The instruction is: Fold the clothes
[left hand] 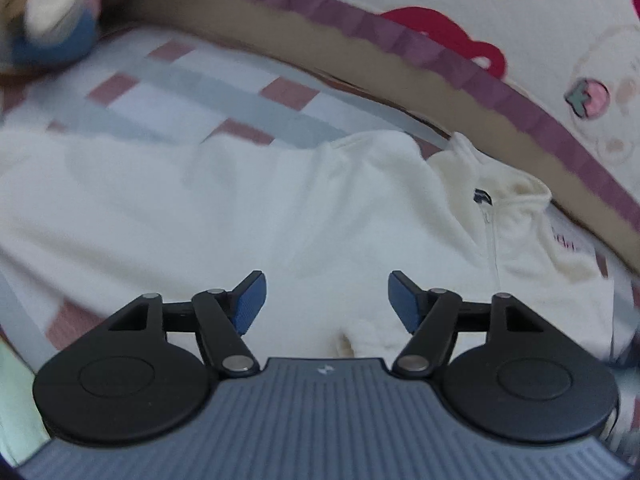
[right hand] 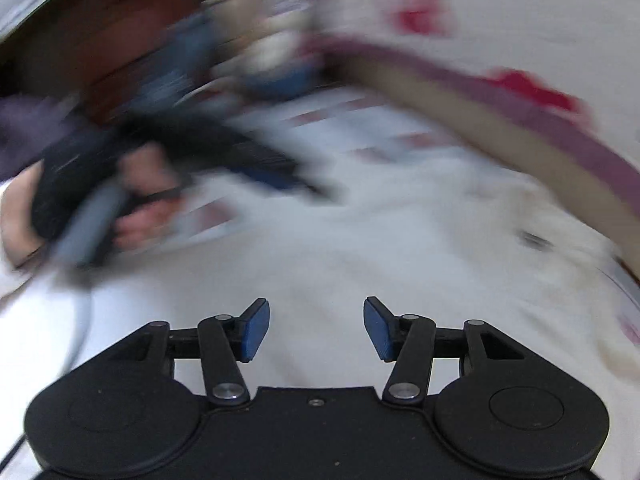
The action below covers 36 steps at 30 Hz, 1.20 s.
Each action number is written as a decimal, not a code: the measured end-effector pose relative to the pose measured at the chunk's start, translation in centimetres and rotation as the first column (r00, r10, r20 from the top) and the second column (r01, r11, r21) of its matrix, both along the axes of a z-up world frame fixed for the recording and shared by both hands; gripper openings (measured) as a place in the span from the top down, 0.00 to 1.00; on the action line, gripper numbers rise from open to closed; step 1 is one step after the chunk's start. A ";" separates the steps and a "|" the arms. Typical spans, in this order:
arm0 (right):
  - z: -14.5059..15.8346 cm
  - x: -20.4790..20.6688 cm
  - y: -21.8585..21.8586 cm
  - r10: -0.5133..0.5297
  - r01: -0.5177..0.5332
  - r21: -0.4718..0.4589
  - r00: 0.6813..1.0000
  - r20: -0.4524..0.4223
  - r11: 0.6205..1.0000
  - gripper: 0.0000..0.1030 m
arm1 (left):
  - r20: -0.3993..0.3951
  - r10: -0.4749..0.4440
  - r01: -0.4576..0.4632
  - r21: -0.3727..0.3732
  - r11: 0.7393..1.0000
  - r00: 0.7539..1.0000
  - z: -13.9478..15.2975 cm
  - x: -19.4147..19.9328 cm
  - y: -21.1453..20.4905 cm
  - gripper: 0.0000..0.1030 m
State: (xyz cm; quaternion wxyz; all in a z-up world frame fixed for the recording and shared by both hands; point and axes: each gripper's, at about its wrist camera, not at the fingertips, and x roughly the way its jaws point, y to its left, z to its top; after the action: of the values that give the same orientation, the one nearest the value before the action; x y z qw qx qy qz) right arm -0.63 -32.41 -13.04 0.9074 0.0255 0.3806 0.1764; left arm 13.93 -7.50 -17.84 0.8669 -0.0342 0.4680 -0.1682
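I see the bed point(left hand: 168, 92) with checked sheet, top left | white top point(left hand: 280, 208) lies flat across the middle of the frame, collar point(left hand: 500, 200) at right | my left claw point(left hand: 326, 300) released, empty, low center | my right claw point(right hand: 316, 326) released, empty, over the white top
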 end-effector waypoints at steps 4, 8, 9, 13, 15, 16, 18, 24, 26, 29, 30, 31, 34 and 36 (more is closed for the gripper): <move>-2.1 0.3 -9.0 -0.353 0.343 -0.169 0.935 -0.034 0.924 0.44 | -0.073 -0.243 0.249 0.107 0.962 0.967 -1.7 0.9 -3.4 0.24; -3.8 -0.4 -14.4 -0.509 0.483 -0.286 0.860 -0.021 0.828 0.44 | -0.146 -0.440 0.464 0.242 0.852 0.886 -5.1 0.8 -7.2 0.24; -4.0 -0.5 -15.4 -0.532 0.507 -0.268 0.846 -0.025 0.819 0.44 | -0.150 -0.457 0.481 0.250 0.841 0.877 -5.7 1.0 -7.5 0.24; -3.8 0.6 -18.3 -0.563 0.555 -0.117 0.826 -0.040 0.823 0.41 | -0.094 -0.493 0.501 0.114 0.858 0.865 -6.0 1.8 -7.0 0.89; -3.8 1.9 -18.6 -0.547 0.541 -0.112 0.837 -0.020 0.833 0.39 | -0.006 -0.498 0.491 0.175 0.853 0.867 -4.9 1.2 -7.1 0.88; -4.1 2.9 -18.4 -0.517 0.512 -0.163 0.856 0.008 0.844 0.39 | 0.055 -0.505 0.484 0.213 0.849 0.861 -4.0 0.7 -7.2 0.88; -5.2 5.8 -16.5 -0.394 0.384 -0.326 0.918 0.036 0.864 0.45 | 0.148 -0.509 0.479 0.197 0.855 0.848 -2.2 0.2 -7.0 0.88; -7.5 8.1 -16.5 -0.346 0.324 -0.303 0.938 -0.022 0.896 0.90 | 0.183 -0.486 0.443 0.230 0.866 0.855 -2.0 0.6 -7.0 0.88; -6.8 6.9 -17.2 -0.383 0.379 -0.277 0.923 0.042 0.883 0.92 | 0.162 -0.474 0.438 0.213 0.873 0.866 -2.6 0.8 -7.0 0.88; -6.7 5.7 -18.8 -0.489 0.498 -0.223 0.867 0.099 0.838 0.93 | 0.146 -0.469 0.434 0.221 0.874 0.871 -4.0 1.2 -6.9 0.87; -7.2 5.6 -19.1 -0.506 0.512 -0.228 0.858 0.085 0.828 0.93 | 0.129 -0.474 0.439 0.230 0.869 0.871 -4.6 1.4 -7.0 0.86; -7.2 5.8 -19.1 -0.512 0.516 -0.214 0.856 0.074 0.830 0.93 | 0.090 -0.487 0.455 0.243 0.857 0.869 -5.4 1.7 -7.3 0.84; -6.6 6.6 -18.9 -0.520 0.520 -0.157 0.853 0.042 0.840 0.90 | 0.046 -0.496 0.467 0.266 0.843 0.867 -6.5 2.5 -7.1 0.70; -6.2 7.2 -18.7 -0.524 0.523 -0.119 0.851 0.020 0.844 0.87 | 0.067 -0.479 0.449 0.255 0.856 0.875 -5.8 3.0 -6.4 0.56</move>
State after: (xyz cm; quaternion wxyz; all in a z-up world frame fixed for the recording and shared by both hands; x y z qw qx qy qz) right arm 6.52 -51.09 -19.29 0.9183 0.0749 0.3753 -0.1011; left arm 16.91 -13.89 -23.61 0.8268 0.1921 0.4219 -0.3187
